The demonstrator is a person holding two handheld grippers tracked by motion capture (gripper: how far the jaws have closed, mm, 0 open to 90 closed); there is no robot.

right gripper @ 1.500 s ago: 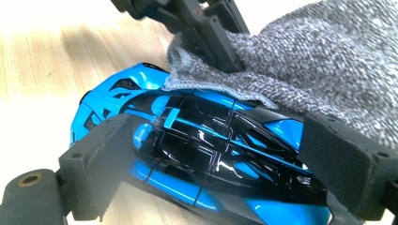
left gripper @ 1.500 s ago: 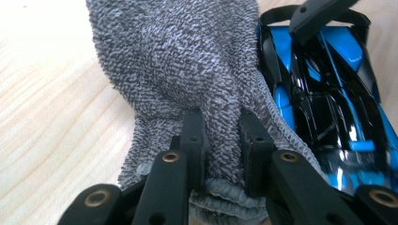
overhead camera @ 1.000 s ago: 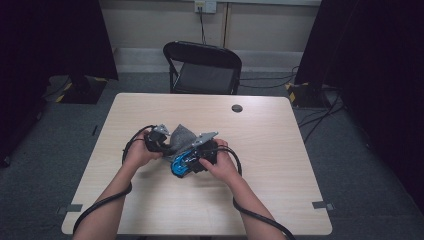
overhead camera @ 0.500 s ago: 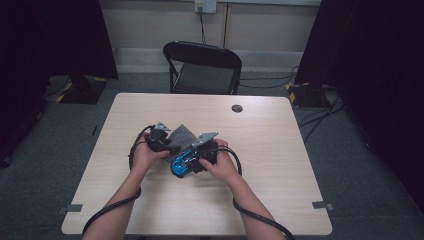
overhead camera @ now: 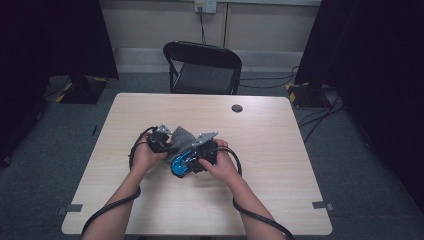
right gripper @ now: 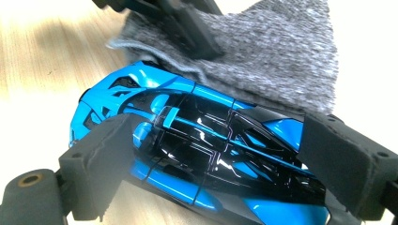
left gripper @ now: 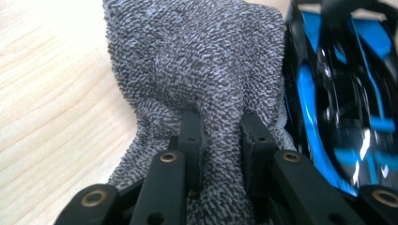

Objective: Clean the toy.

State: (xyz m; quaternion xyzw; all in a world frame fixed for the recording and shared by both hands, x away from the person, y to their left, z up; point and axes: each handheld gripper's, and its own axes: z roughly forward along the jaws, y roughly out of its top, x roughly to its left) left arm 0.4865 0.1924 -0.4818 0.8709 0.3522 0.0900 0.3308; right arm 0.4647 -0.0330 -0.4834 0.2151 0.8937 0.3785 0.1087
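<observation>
Pale wood fills the middle of the room: a light tabletop [overhead camera: 280, 165] with dark curtains on both sides, a black folding chair [overhead camera: 202, 67] pushed up at the far edge and a small dark disc [overhead camera: 237, 108] lying near that edge. All the action sits slightly left of the table's centre, where the person's two hands meet.

From where I stand, the right gripper [overhead camera: 192, 161] has a blue and black toy car [right gripper: 197, 154] clamped between its jaws, which grip it at both ends with the pads pressed on the bodywork. The car lies just over the wood, and I cannot tell if it rests on it.

The left gripper [overhead camera: 161, 140] has just been closing, and its jaws now pinch a fold of a grey knitted cloth [left gripper: 197, 70], bunched tight between the black fingers [left gripper: 190, 136]. The cloth lies against the car's far side, touching it and partly draped over its edge.

My guess is that the work is wiping or wrapping the car with the cloth. Both grasps look secured, so the picking-up part seems done. What is left, as far as I can judge, is the actual pass of cloth over the bodywork, since most of the blue shell is uncovered.
</observation>
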